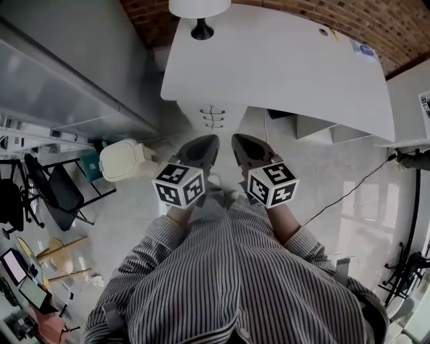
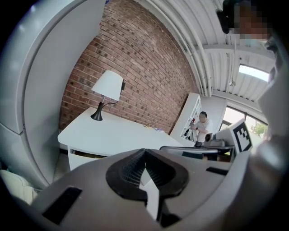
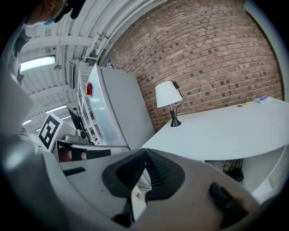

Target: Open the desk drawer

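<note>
Both grippers held side by side in front of the person, over striped sleeves (image 1: 222, 269), tips toward desk (image 1: 282, 67).

L gripper (image 1: 207, 142): jaws pressed together, ribbed pads (image 2: 133, 167) meeting, nothing btwn them; marker cube (image 1: 179, 185) at its rear.
R gripper (image 1: 240, 142): jaws likewise closed tight, nothing btwn; cube (image 1: 272, 183) at rear.
The two grippers are near each other but not touching.

Drawer unit (image 1: 213, 117): under desk's near-left end, below lamp (image 1: 199, 15); three small handles stacked on its front; it sits ahead of both tips, apart from them; no contact.
L gripper view: drawer front (image 2: 83, 161) shows under desk top (image 2: 117, 135), dark gap along its upper edge; whether that drawer is ajar cannot be told.

Desk top white, curved edge; lamp w/ white shade, black base at far-left corner; small items at far-right corner, too small to identify.
Brick wall (image 2: 135, 67) behind desk.
White bin (image 1: 124, 160) on floor left of grippers; black chair (image 1: 57, 191) further left; cable (image 1: 349, 191) across floor at right.
Second person (image 2: 203, 124) in background.
</note>
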A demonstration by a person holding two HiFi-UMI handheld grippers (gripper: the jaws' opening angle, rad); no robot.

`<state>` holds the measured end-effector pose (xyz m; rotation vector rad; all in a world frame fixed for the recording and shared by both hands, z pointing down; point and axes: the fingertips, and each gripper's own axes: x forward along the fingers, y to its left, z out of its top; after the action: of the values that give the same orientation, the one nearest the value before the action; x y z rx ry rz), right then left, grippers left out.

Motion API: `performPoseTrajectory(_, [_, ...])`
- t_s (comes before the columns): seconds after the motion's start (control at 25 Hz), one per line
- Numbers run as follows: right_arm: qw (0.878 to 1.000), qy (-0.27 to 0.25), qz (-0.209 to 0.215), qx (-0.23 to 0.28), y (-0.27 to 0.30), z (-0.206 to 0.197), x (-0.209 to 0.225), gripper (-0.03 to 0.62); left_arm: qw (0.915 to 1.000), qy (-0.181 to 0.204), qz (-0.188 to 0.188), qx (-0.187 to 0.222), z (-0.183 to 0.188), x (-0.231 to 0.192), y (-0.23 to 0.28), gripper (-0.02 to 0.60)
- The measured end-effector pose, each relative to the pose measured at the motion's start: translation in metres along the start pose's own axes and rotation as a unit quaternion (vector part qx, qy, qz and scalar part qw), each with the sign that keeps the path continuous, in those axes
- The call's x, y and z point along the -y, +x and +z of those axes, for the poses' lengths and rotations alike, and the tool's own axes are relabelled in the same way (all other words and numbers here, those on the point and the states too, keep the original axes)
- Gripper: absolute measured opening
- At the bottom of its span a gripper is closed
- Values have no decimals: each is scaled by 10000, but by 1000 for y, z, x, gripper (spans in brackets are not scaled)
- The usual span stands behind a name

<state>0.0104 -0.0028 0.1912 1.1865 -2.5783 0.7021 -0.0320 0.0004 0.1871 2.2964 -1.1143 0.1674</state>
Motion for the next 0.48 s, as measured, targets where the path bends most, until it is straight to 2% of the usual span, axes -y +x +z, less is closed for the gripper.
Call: performPoseTrajectory(0.48, [9995, 181, -248, -111, 12, -16, -5, 17, 9993, -245, -175, -218, -13, -25, -1, 12])
